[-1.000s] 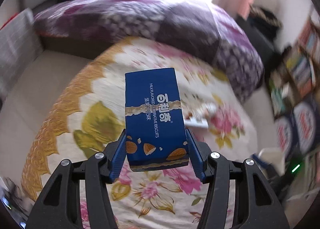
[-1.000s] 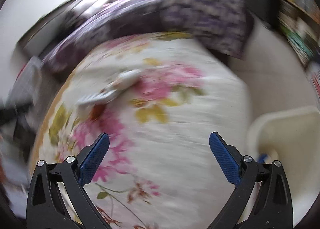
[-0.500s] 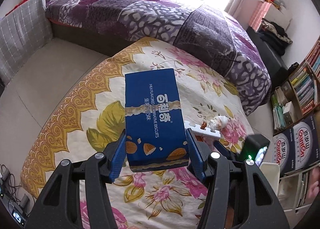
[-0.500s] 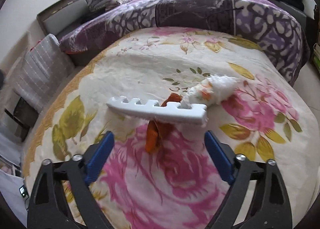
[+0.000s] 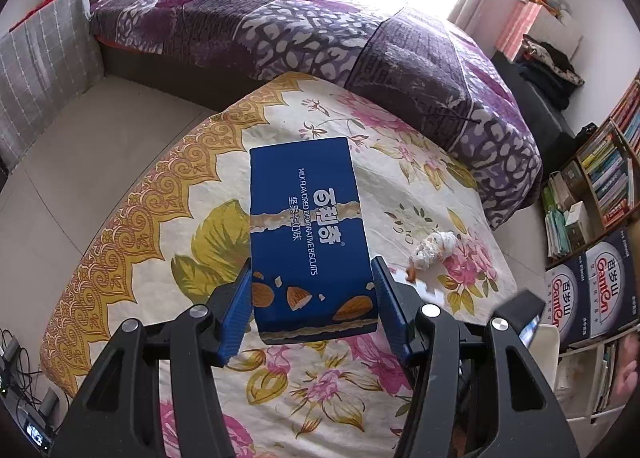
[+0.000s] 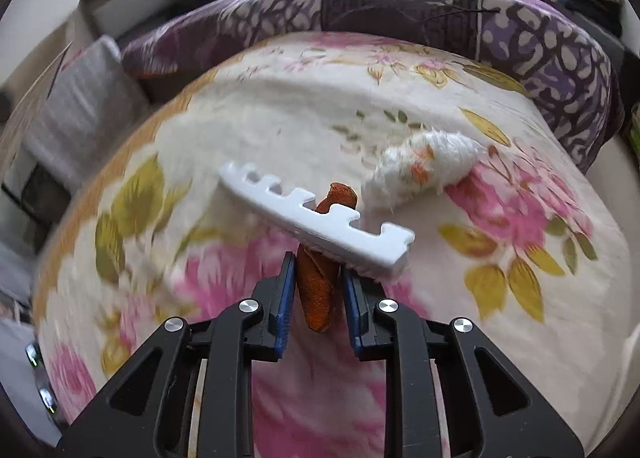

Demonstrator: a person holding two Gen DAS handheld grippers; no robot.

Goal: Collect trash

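The right gripper (image 6: 318, 290), wide open half a second ago, now has its jaws clenched on the orange peel (image 6: 319, 290) under the white foam strip (image 6: 320, 224) at frame centre, so a second piece of trash is secured while the left gripper (image 5: 312, 310) keeps grasping the blue biscuit box (image 5: 308, 234).

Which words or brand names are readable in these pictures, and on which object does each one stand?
"MILK FLAVORED DECORATIVE BISCUITS": blue biscuit box held in the left gripper.
"百利奇" (uncertain) and "坚果牛奶味": same box.
"Ganten" and "百岁山": cartons by the bookshelf.
Book spines: too small to read.
Right wrist view: no text.
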